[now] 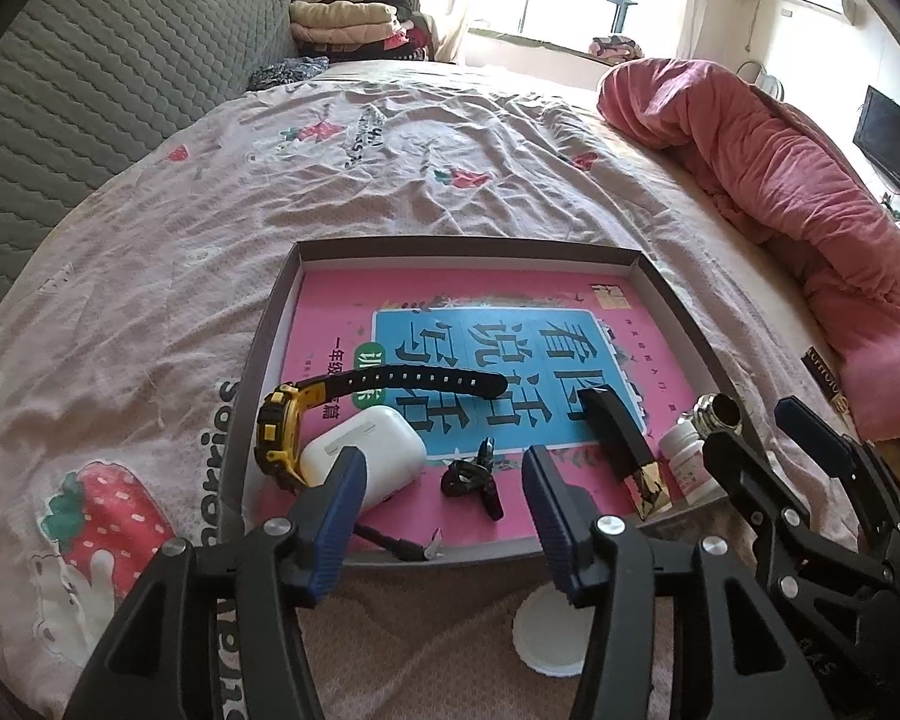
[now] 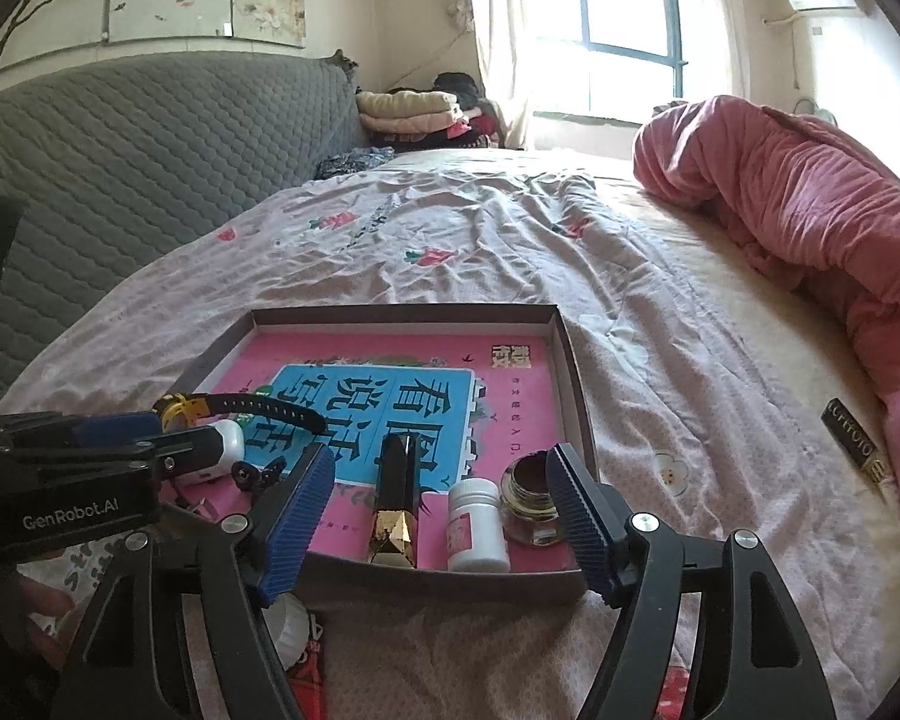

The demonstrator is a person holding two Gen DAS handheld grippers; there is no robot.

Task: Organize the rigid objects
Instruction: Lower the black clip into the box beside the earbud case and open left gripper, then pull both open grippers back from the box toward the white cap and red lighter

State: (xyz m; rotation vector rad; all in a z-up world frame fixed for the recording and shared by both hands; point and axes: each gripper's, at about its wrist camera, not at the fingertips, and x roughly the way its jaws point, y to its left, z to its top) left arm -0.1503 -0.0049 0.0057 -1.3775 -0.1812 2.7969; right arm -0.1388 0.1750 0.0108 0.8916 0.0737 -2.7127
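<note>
The left hand-held gripper hovered low over the near edge of a shallow grey cardboard tray lying on the bed, its ribbed blue pads spread apart with nothing between them. The right hand-held gripper hung beside it at the tray's near right corner, its ridged blue fingers likewise spread wide and empty, framing the items along the near edge.

Inside the tray lay a glossy pink and blue book with large printed characters, flat on the tray floor. On it, near the left edge, a yellow and black wristwatch stood on its side, its perforated black rubber strap stretching toward the middle. A smooth white plastic earbud case touched the watch. A small black clip-like object lay just beside the case, near the near edge. A long black faceted tube with a gold cap pointed toward the far edge. Just right of it stood a small white plastic bottle, and beside that an open glass jar with dark contents, in the near right corner.

A round white lid rested on the wrinkled strawberry-print bedsheet outside the near edge. A crumpled pink quilt lay well apart along the bed's right side.
</note>
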